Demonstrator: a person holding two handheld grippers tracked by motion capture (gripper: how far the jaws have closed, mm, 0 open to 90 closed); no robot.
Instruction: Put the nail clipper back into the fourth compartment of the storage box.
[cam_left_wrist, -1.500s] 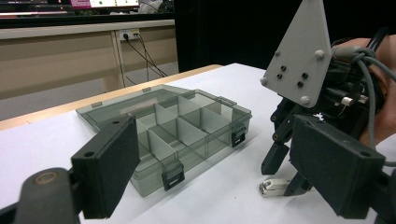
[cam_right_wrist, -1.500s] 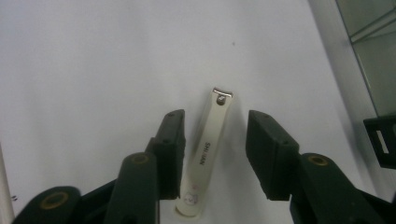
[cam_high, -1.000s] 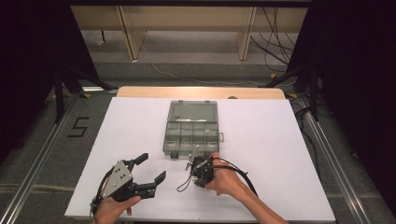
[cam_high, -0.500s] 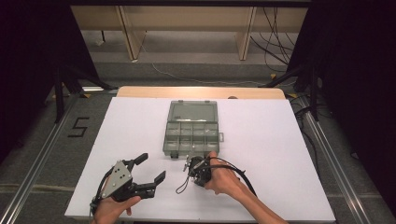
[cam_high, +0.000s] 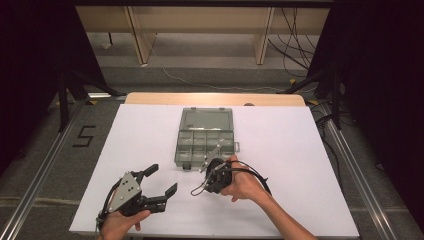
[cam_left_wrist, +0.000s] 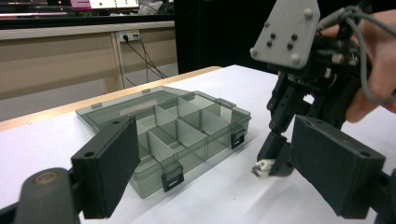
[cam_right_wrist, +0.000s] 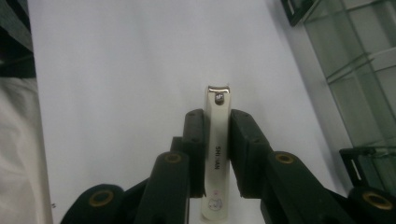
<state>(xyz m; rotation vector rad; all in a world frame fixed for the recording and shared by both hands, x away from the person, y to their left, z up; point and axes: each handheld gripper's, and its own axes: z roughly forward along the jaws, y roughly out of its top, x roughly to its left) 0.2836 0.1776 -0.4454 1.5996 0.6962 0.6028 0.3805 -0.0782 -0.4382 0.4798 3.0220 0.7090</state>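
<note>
Right gripper (cam_right_wrist: 216, 154) is pinching the nail clipper (cam_right_wrist: 217, 140) near the tabletop's (cam_high: 310, 150) front edge; left gripper (cam_high: 157, 182) is hovering, fingers spread; open organizer box (cam_high: 206, 137) is waiting, clipper not yet inside.

White table sheet (cam_high: 310, 150) bare at 3 o'clock. Floor marking "5" (cam_high: 84, 136) at 9 o'clock off the table. Wooden bench legs (cam_high: 142, 40) and loose cables (cam_high: 295, 35) at 12 o'clock.

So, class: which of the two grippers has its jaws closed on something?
The right gripper: its jaws clamp a silver nail clipper beside the organiser box. The left gripper is open, holding nothing.
</note>
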